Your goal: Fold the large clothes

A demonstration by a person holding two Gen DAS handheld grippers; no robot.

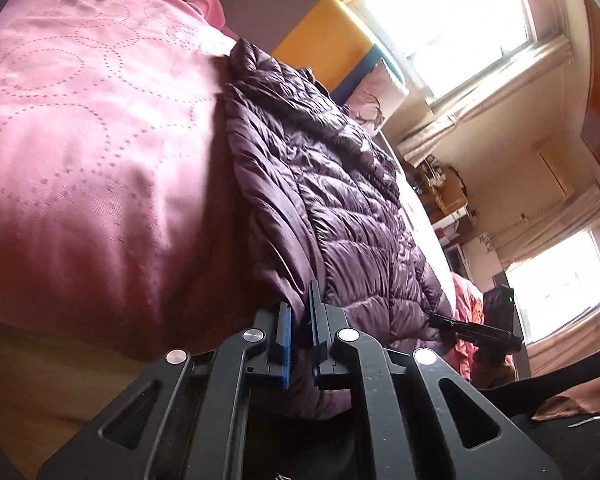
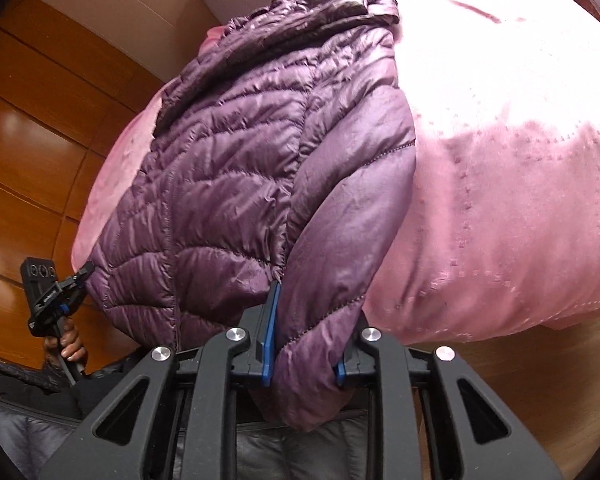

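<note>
A purple quilted jacket lies on a bed covered by a pink spread stitched with dotted circles. The jacket's near edge hangs over the bed's near side.

The left gripper is clenched on that near edge: a thin fold of purple fabric sits between its two blue-padded fingers. In the right wrist view the right gripper grasps a thicker bunch of the jacket, with the cloth filling the gap between its blue pads and drooping below them.

The right gripper also shows at the far right of the left wrist view, at the jacket's edge. The left one appears at the lower left of the right wrist view, held by a hand.

Behind the bed, windows glow bright, with curtains beside them; wooden panels stand on the other side.
</note>
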